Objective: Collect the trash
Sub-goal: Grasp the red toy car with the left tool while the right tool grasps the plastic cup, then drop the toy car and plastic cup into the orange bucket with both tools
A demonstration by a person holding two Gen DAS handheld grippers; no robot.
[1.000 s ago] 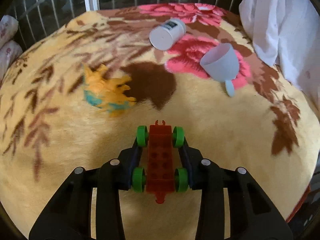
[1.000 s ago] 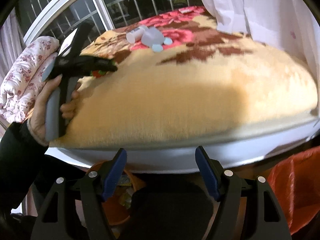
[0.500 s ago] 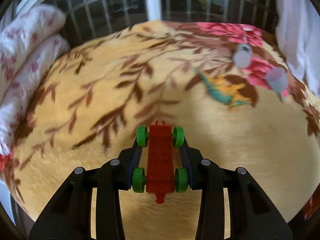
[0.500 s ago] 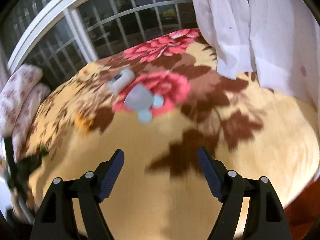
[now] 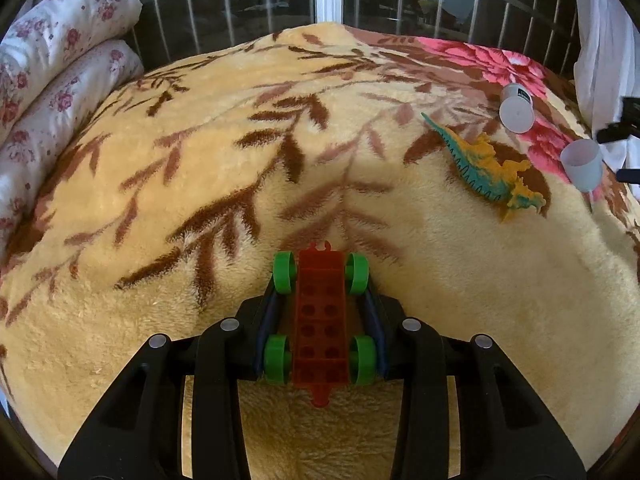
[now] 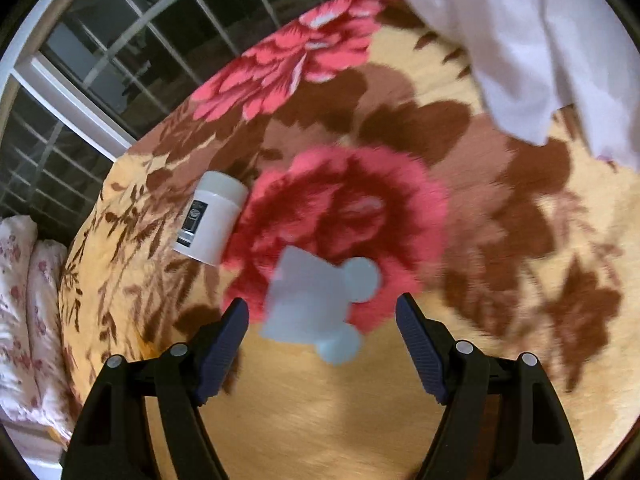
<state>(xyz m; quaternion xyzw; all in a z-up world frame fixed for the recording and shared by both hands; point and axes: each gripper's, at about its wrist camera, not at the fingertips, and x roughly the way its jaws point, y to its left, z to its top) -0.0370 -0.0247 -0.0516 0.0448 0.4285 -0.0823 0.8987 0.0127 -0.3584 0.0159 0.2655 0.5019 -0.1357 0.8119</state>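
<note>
Fingers of the left gripper (image 5: 320,280) clamp a red toy car (image 5: 320,320); the right gripper's (image 6: 322,318) stand apart, their gap just widened, a pale cup (image 6: 308,300) on the bed (image 6: 360,420) at twelve o'clock between them, untouched.

Both fisheye views bent straight lines hard: the window bars (image 5: 240,12) bowed, and black vignette filled the corners. The glass behind was dark, so warm light fell from within the room onto the blanket (image 5: 200,168). The left wrist view was sharp; the toy car (image 5: 321,316) cast a soft shadow onto the pile ahead and to its right. The right wrist view was smeared by motion: the pale cup (image 6: 308,296) and the blanket's pattern around it were blurred, while the white bottle (image 6: 210,218) stayed fairly crisp. The white cloth (image 6: 520,40) at the bed's far right corner was nearly washed out.
</note>
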